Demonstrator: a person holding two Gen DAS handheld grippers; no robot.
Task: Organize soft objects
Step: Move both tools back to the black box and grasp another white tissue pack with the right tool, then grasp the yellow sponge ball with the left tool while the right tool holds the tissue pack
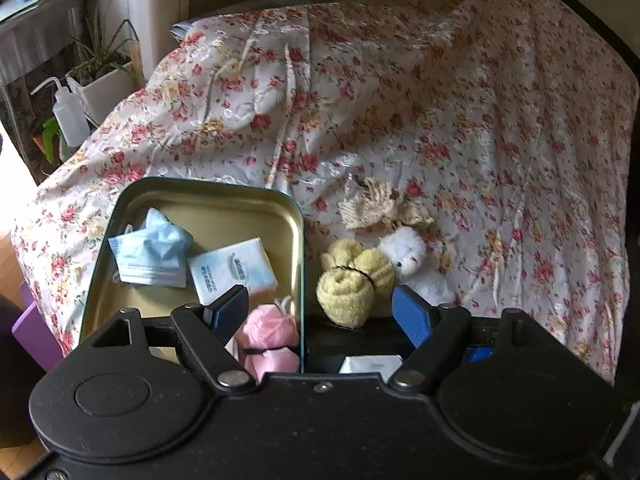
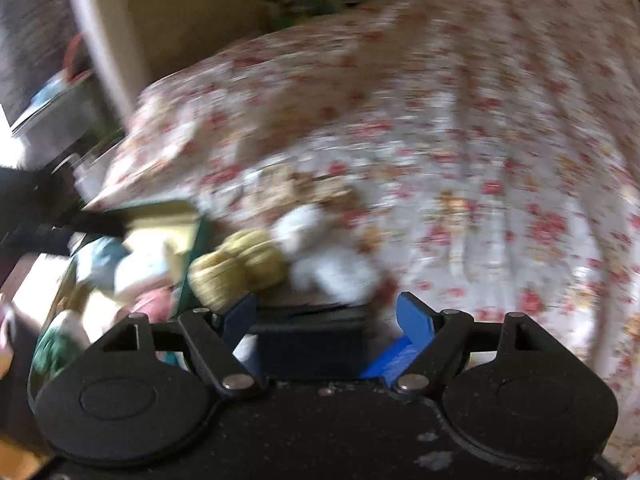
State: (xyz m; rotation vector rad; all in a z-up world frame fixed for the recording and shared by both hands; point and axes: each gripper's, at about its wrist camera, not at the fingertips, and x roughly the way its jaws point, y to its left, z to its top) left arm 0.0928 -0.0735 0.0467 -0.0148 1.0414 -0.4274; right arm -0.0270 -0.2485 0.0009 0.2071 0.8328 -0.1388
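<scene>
A gold tin tray [image 1: 208,200] lies on the floral bedspread and holds a blue face mask [image 1: 154,252], a white tissue pack [image 1: 232,270] and a pink rolled cloth [image 1: 272,336]. Right of the tray lie a yellow rolled towel [image 1: 354,280], a white plush toy [image 1: 408,258] and a beige knitted cloth [image 1: 380,204]. My left gripper [image 1: 320,312] is open and empty, above the tray's right edge. My right gripper [image 2: 326,314] is open and empty; its view is blurred and shows the yellow towel [image 2: 236,268] and the white plush [image 2: 328,248] just ahead.
A black box [image 2: 312,340] sits under the right gripper with a blue item [image 2: 392,358] beside it. A white squeeze bottle [image 1: 68,114] and a potted plant [image 1: 102,76] stand left of the bed. The floral bedspread [image 1: 480,120] stretches far and right.
</scene>
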